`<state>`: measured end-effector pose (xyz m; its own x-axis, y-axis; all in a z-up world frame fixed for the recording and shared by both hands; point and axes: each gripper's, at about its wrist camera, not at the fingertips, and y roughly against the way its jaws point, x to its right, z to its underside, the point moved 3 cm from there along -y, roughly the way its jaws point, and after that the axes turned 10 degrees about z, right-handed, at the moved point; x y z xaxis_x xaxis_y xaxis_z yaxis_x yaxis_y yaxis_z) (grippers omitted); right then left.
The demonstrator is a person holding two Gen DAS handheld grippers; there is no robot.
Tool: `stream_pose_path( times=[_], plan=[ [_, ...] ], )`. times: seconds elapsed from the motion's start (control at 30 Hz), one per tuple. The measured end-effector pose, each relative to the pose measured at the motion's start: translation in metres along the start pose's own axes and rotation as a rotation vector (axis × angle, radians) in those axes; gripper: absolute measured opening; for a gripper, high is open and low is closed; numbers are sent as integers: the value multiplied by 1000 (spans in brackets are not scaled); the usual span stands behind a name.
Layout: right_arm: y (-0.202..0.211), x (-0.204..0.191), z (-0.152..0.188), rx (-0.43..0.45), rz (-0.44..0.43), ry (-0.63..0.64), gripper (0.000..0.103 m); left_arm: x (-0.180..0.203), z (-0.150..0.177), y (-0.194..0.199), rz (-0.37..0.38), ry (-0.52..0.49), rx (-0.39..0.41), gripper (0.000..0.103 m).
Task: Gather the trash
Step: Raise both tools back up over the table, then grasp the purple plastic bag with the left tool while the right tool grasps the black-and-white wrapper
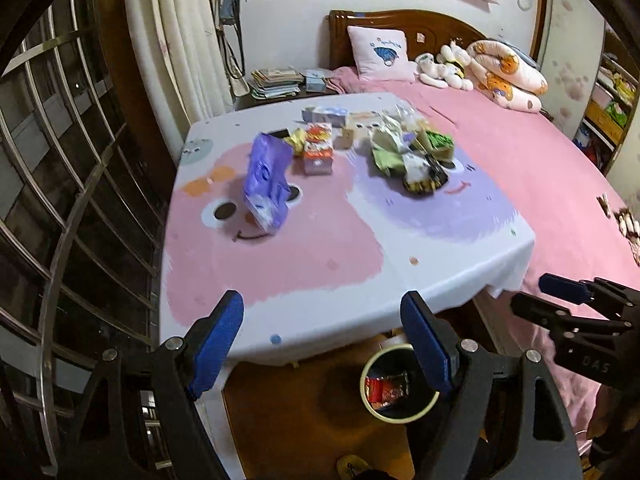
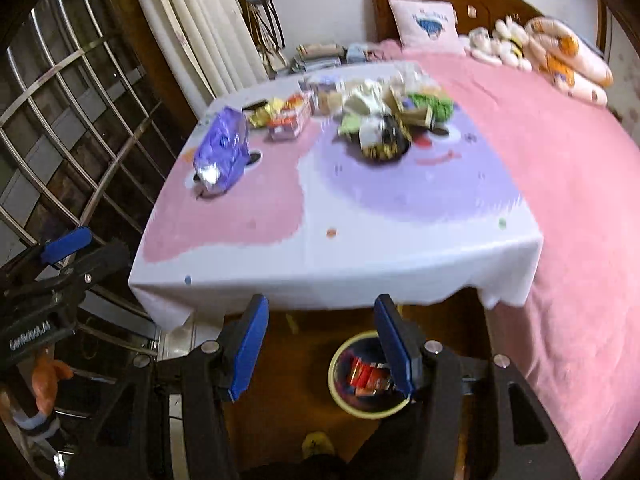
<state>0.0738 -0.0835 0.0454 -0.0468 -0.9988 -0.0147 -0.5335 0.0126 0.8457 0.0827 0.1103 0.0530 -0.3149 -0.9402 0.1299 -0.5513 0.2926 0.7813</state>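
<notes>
On right hand-held gripper [image 1: 560,300], "DAS", blurred

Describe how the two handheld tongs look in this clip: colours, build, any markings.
Both are matte black frames with silver screws or rivets at the joints and blue pads on the two fingers. The left tongs carry white lettering on the body, too blurred to read. The right tongs show white "DAS" lettering seen from the left camera. No cables or sleeves are visible.

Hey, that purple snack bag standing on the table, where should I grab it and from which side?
Grip the purple bag near its upper crumpled end, where it looks flat enough to pinch. It stands tilted on the table, apart from the other wrappers, so the open left gripper can probably come straight in from the near edge.
</notes>
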Motion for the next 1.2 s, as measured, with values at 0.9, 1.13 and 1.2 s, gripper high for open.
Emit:
stream_pose_path(
  times=[0.9, 1.13, 1.2],
  plan=[
    [-163, 67, -147, -95, -44, 27, 72, -99, -128, -187, -132, 247, -239, 79],
    [-211, 67, -175, -129, -88, 49, 72, -120, -135, -237, -169, 293, -321, 79],
    [-219, 65, -178, -137, -101, 62, 72, -125, -133, -248, -181, 301, -348, 79]
  ],
)
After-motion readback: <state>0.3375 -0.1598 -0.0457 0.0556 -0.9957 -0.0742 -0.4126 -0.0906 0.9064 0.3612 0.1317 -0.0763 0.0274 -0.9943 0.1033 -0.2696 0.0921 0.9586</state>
